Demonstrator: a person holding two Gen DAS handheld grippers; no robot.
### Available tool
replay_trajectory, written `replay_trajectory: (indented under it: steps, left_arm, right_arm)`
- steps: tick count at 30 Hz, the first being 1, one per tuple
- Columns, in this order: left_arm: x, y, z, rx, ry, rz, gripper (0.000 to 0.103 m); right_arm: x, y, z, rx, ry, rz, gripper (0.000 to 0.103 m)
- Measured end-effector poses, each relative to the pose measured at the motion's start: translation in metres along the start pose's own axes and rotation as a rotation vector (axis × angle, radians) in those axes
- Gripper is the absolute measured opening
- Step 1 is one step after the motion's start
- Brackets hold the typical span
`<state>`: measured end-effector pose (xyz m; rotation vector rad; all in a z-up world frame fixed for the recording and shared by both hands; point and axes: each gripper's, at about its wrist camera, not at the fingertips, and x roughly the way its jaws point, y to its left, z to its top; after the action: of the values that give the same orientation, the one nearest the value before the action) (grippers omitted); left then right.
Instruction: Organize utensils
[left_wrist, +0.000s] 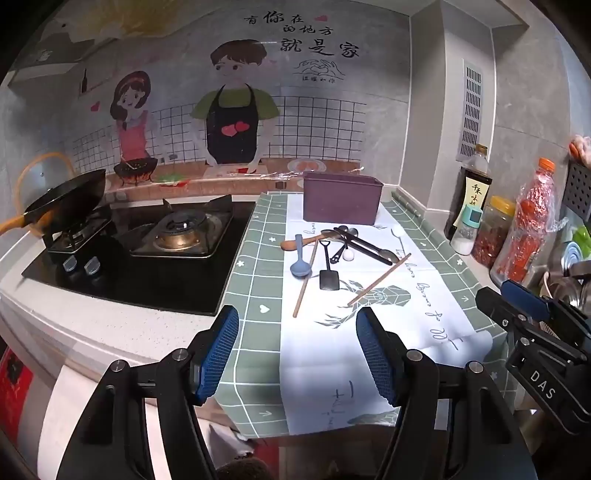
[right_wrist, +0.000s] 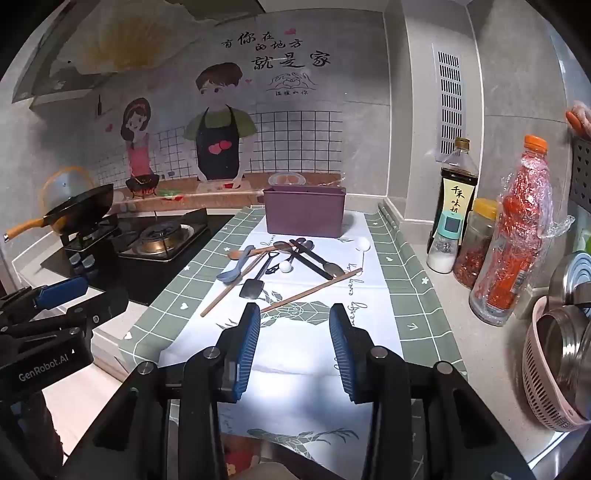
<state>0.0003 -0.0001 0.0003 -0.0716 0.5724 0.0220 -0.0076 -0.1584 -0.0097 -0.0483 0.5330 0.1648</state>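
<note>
Both the left gripper (left_wrist: 297, 349) and right gripper (right_wrist: 293, 341) are being held spread apart, gripping nothing. Ahead of them, tangled spoons and wooden chopsticks (right_wrist: 310, 290) are being partly hidden by one another, before the purple plastic box (right_wrist: 305, 210).

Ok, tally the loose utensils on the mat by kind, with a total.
Chopsticks: 2
Wooden spoon: 1
Blue spoon: 1
Black shovel-shaped spatula: 1
Dark metal spoons: 2, overlapping, so uncertain
White-headed scoops: 2
Total: 9, approximate because of the overlap
</note>
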Motion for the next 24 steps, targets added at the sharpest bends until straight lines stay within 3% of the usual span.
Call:
replay_trajectory:
  steps: [24]
  left_arm:
    - [0.003, -0.007, -0.012, 0.024, 0.025, 0.000, 0.067]
  right_arm:
    - [-0.002, -0.009, -0.004, 0.036, 0.032, -0.009, 0.037]
